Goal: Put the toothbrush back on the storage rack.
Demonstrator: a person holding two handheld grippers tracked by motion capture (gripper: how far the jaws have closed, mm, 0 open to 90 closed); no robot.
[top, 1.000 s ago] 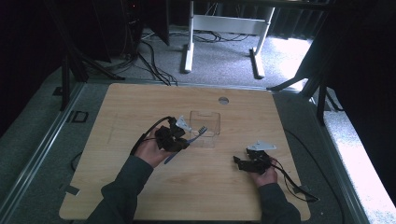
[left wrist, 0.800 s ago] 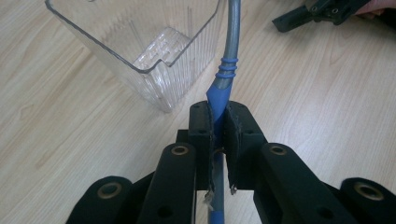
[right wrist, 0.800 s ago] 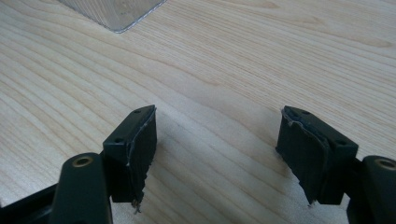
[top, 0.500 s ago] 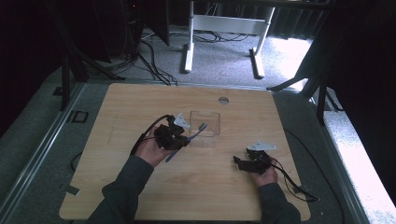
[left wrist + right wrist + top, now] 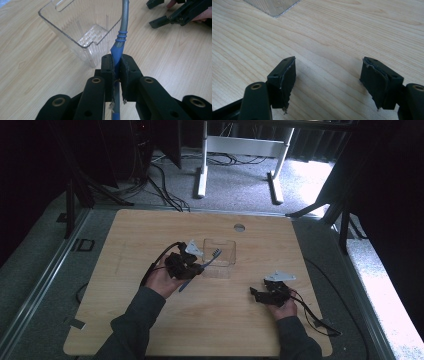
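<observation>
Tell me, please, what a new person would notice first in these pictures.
First the left gripper, shut on a blue and grey toothbrush near the middle of the wooden table. The brush head points toward the clear plastic container just beyond it. The right gripper rests open on bare wood to the right.

nothing has shifted; toothbrush [image 5: 200,269] held beside clear box [image 5: 220,251] as before
</observation>
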